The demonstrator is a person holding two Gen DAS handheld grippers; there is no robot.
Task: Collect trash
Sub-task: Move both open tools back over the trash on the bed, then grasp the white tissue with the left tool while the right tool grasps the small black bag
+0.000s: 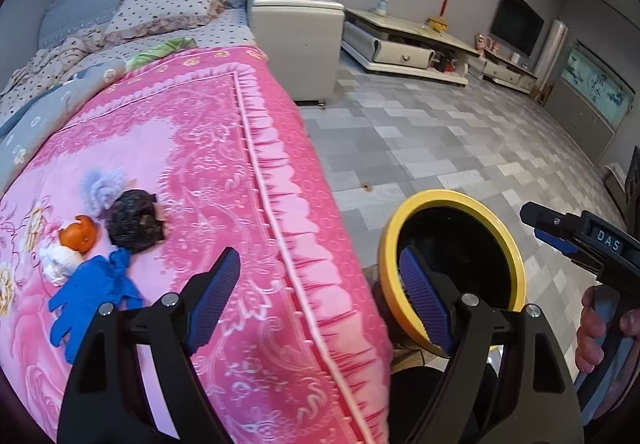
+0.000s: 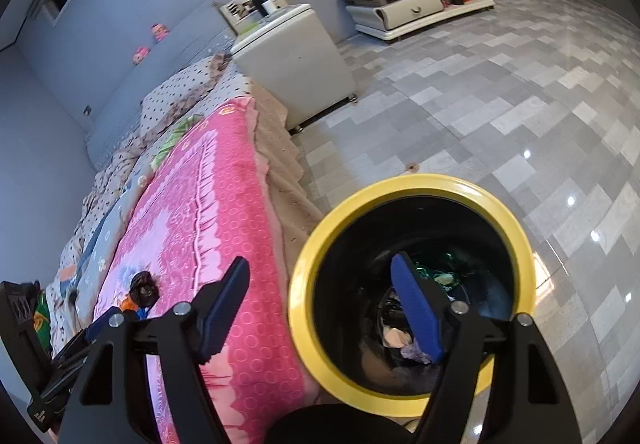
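Trash lies on the pink bedspread (image 1: 208, 147): a blue glove (image 1: 96, 292), an orange peel (image 1: 78, 234), a white tissue (image 1: 60, 260), a dark crumpled lump (image 1: 134, 222) and a pale lilac wad (image 1: 102, 187). My left gripper (image 1: 320, 296) hangs open over the bed's edge, to the right of that pile, with nothing between its pads. A yellow-rimmed black bin (image 2: 420, 183) stands on the floor beside the bed, with scraps (image 2: 400, 340) at its bottom. My right gripper (image 2: 320, 316) is open and empty above the bin's near rim; its right finger (image 2: 416, 308) is over the opening.
A white bedside cabinet (image 1: 296, 43) stands past the bed, and a low TV stand (image 1: 400, 43) runs along the far wall. Grey tiled floor (image 1: 440, 139) spreads to the right. A hand (image 1: 592, 332) holds the right gripper (image 1: 540, 228). Pillows and rumpled bedding (image 1: 160, 11) lie at the bed's head.
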